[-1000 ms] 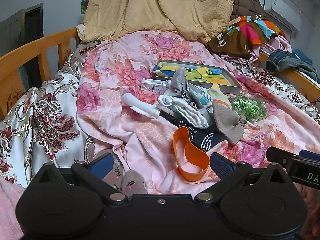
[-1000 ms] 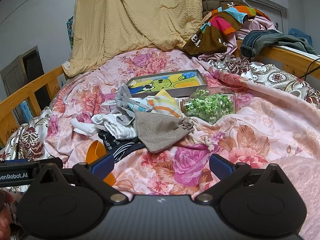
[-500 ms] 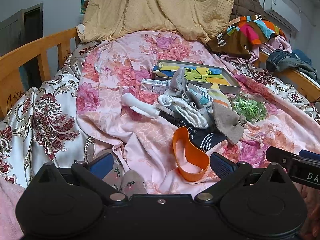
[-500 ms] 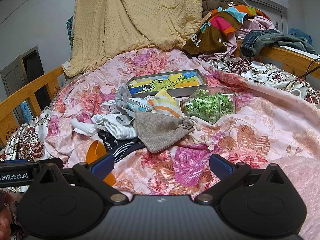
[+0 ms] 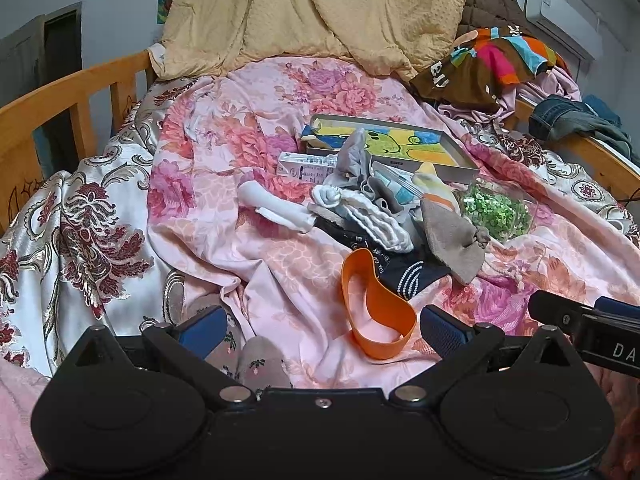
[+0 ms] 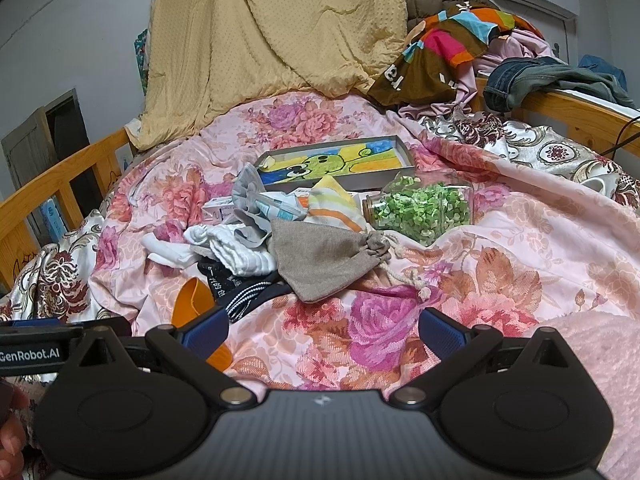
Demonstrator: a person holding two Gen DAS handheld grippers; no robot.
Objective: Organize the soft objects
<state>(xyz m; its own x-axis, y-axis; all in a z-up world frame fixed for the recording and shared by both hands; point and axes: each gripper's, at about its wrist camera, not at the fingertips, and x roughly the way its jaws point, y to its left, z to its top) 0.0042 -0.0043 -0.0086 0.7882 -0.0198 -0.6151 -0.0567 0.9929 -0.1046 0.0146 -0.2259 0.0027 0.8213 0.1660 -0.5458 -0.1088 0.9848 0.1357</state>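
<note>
A heap of soft things lies mid-bed: white socks (image 5: 362,210) (image 6: 236,250), a grey cloth (image 5: 354,160) (image 6: 250,196), a dark striped sock (image 5: 404,274) (image 6: 244,292), a brown drawstring pouch (image 5: 452,240) (image 6: 324,258) and an orange-striped cloth (image 6: 334,204). An orange elastic band (image 5: 374,312) (image 6: 192,300) stands nearest. A lone white sock (image 5: 276,208) lies left of the heap. My left gripper (image 5: 320,326) is open, just short of the band. My right gripper (image 6: 322,330) is open over bare bedspread, short of the pouch.
A shallow box with a cartoon picture (image 5: 384,144) (image 6: 336,164), a small carton (image 5: 306,168) and a jar of green bits (image 5: 494,212) (image 6: 420,210) lie behind the heap. Wooden bed rails (image 5: 68,92) (image 6: 572,114) flank the bed. Piled clothes (image 6: 452,48) and a tan blanket (image 5: 312,12) sit at the head.
</note>
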